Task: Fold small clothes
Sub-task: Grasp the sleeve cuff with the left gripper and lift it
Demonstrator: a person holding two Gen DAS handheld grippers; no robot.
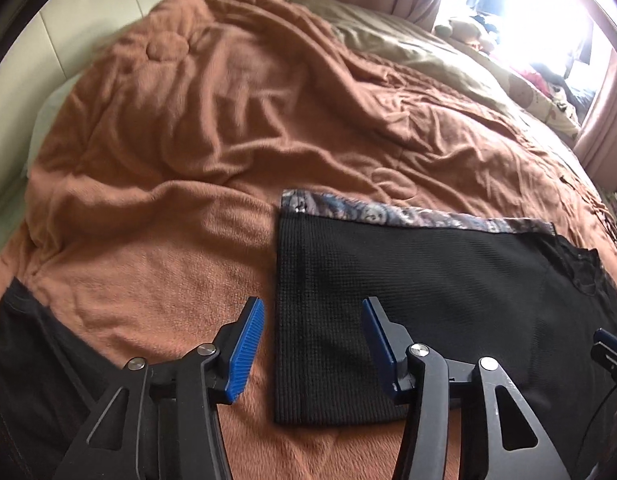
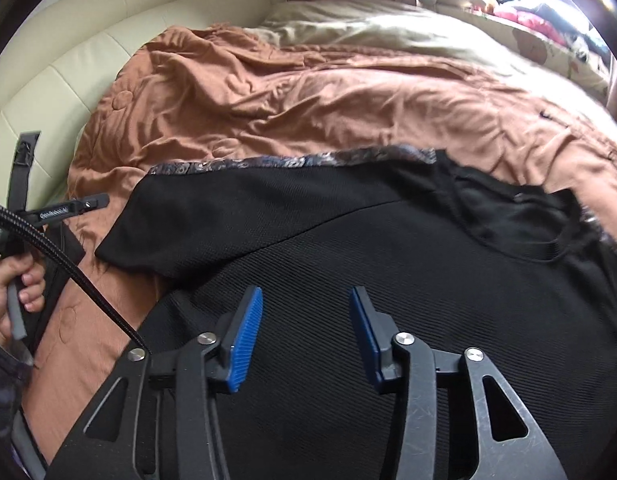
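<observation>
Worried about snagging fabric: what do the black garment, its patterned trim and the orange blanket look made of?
Black garment: waffle-textured knit, matte, judging by its grid weave. Patterned trim: smoother woven band with slight sheen, possibly satin. Orange blanket: soft quilted fleece or microfibre; fuzzy nap, stitched circles.

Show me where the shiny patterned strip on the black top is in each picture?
Left wrist view: the patterned strip runs along the black top's far edge, right of centre.
Right wrist view: the strip crosses the middle, above the top.
Shared landmark: the brown blanket behind it.
</observation>
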